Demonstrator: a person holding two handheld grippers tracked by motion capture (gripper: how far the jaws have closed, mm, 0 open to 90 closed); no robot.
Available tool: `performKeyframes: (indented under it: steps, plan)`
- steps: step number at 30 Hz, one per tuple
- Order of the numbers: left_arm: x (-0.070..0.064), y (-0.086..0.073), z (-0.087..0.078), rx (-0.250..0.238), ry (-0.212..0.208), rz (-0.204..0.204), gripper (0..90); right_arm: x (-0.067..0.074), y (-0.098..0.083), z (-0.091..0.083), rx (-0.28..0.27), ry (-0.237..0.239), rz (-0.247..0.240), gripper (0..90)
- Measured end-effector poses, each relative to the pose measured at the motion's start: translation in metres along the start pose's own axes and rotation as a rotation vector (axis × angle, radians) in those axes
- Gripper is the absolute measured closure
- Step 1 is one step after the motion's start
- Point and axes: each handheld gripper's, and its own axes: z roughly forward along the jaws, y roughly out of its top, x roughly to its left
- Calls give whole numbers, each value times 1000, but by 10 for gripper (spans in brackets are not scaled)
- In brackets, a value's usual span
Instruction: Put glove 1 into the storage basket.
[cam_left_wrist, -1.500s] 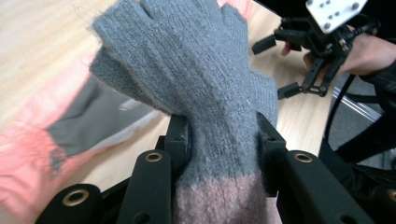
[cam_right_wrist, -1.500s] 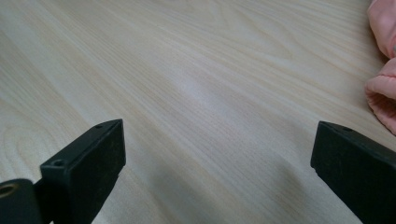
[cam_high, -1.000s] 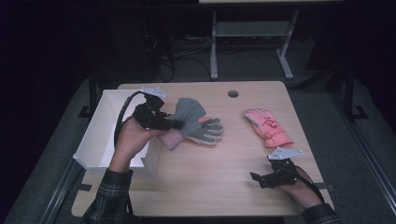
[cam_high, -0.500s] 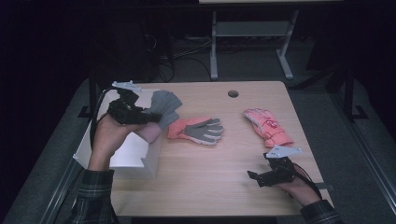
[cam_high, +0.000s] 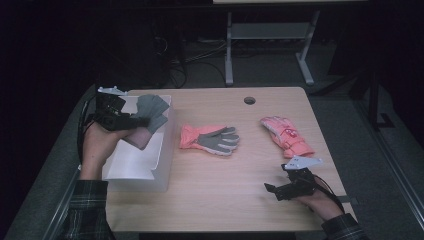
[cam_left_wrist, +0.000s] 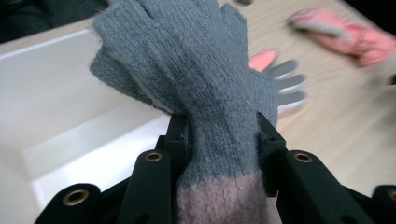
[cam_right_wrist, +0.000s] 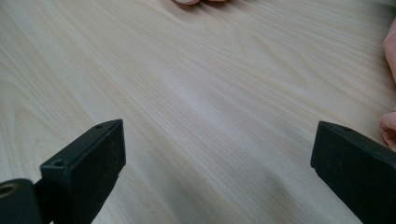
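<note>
My left gripper is shut on a grey knit glove with a pinkish cuff and holds it over the white box at the table's left. In the left gripper view the grey knit glove stands up between the two jaws, above the white box. An orange-and-grey glove lies flat at the table's middle. A pink glove lies to the right. My right gripper rests low near the front right edge, open, with bare wood between its jaws.
The wooden table has a round cable hole at the back. A metal stand and cables sit on the dark floor behind the table.
My left gripper has carried the grey knit glove leftward, from beside the orange-and-grey glove to above the white box. The right gripper has stayed in place.
</note>
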Motion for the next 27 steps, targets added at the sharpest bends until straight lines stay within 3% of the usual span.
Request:
performKeyframes:
  steps: [10, 19, 24, 27]
  plan:
    - [35, -28, 31, 55, 81, -48, 651, 0, 0, 1, 7, 1, 2, 28]
    - [57, -48, 61, 152, 147, -85, 651, 0, 0, 2, 11, 3, -2, 28]
    - [68, -61, 74, 188, 152, -117, 649, 0, -1, 3, 20, 8, -5, 28]
    - [71, -67, 83, 223, 154, -115, 646, 1, -1, 3, 21, 10, -7, 28]
